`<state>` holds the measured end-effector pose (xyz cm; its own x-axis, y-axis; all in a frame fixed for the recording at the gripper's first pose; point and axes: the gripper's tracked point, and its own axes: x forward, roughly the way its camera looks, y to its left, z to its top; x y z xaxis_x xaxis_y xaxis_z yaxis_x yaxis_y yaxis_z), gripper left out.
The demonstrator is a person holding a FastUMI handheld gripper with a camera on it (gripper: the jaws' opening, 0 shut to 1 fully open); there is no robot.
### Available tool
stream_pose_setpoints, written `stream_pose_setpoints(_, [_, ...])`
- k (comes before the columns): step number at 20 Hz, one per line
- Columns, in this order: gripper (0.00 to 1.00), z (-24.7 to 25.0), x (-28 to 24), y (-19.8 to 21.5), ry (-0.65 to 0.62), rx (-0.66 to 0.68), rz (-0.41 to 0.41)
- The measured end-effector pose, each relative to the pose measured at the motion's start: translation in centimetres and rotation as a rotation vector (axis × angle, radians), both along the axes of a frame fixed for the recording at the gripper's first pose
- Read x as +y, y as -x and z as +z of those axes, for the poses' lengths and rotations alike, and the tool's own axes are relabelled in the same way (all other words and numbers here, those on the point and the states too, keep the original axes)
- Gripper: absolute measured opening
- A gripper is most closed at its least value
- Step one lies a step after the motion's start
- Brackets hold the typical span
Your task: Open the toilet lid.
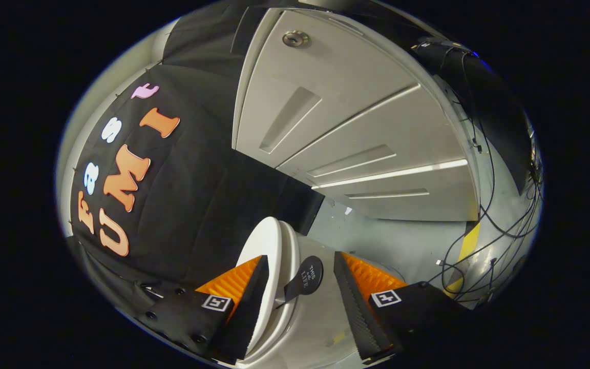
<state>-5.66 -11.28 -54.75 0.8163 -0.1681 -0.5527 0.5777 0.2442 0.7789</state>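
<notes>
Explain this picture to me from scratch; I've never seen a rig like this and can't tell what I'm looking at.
The picture comes from a fisheye camera riding on a hand-held two-finger gripper, looking forward along its fingers; that is why everything bends and tilts. The two wedge shapes at the bottom are those fingers. They stand open, holding nothing.

Between them is a white toilet. Its lid appears already raised, close beside one finger; whether they touch I cannot tell. A small dark lift tab sticks out from the lid's edge, in the gap between the fingers.

Beyond the toilet are grey cabinet doors, a grey floor and loose black cables beside a yellow floor stripe.
</notes>
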Motion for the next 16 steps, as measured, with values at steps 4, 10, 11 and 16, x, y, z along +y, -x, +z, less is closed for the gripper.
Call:
stream_pose_setpoints(4, [0.62,-0.5,0.1,-0.7,-0.025,0.001,0.004])
stream_pose_setpoints(10, [0.27,-1.8,-0.5,-0.8,-0.089,0.019,-0.029])
stream_pose_setpoints(11, [0.24,-1.4,-0.4,-0.5,-0.101,0.018,-0.035])
stream_pose_setpoints(16, [0.09,-0.9,-0.4,-0.6,-0.149,-0.022,-0.055])
